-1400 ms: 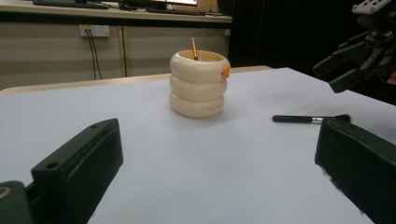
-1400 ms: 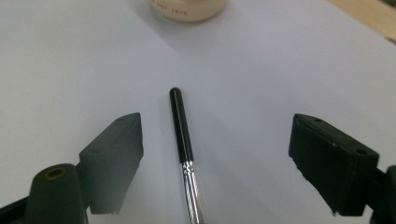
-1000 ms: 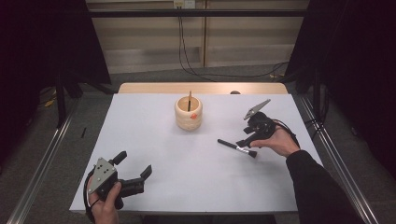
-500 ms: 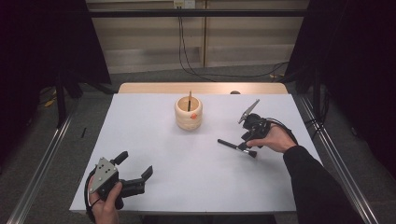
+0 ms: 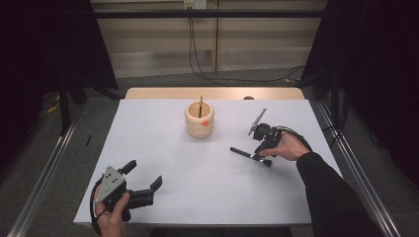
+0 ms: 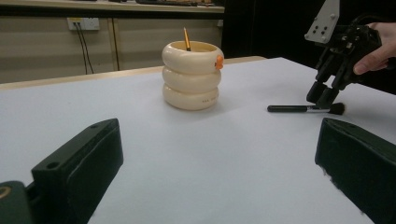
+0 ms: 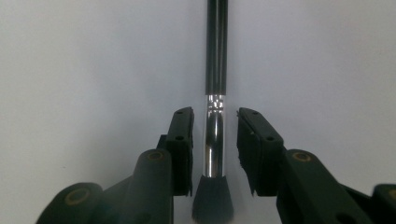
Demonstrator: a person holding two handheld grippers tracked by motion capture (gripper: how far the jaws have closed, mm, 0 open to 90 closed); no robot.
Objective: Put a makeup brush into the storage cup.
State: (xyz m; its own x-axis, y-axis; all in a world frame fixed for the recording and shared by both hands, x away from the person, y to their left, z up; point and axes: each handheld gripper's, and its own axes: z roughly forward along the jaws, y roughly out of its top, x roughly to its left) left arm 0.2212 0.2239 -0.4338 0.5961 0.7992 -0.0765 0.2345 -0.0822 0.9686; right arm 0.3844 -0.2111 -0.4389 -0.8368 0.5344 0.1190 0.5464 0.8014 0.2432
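Makeup brush (image 5: 250, 155) lies flat on the bench (image 5: 197, 187), handle toward 10 o'clock, bristles toward 4. Right gripper (image 5: 259, 154) has been closing around its ferrule, seemingly not yet touching; left gripper (image 5: 144, 183) is wide open, empty. Ringed cream holder (image 5: 199, 120) at 12 o'clock contains one upright pencil (image 5: 200, 105).

The right gripper (image 5: 259, 152) points steeply down near the table's right edge, its jaws just closing, slight gaps remaining. The left gripper (image 5: 143, 185), near the front-left corner, is held level with jaws spread wide.

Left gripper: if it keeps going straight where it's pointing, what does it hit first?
Probably the cream holder: it stands ahead, a little left of the midline of the left gripper, open jaws either side. The brush lies right of that line. Depth is hard to judge.
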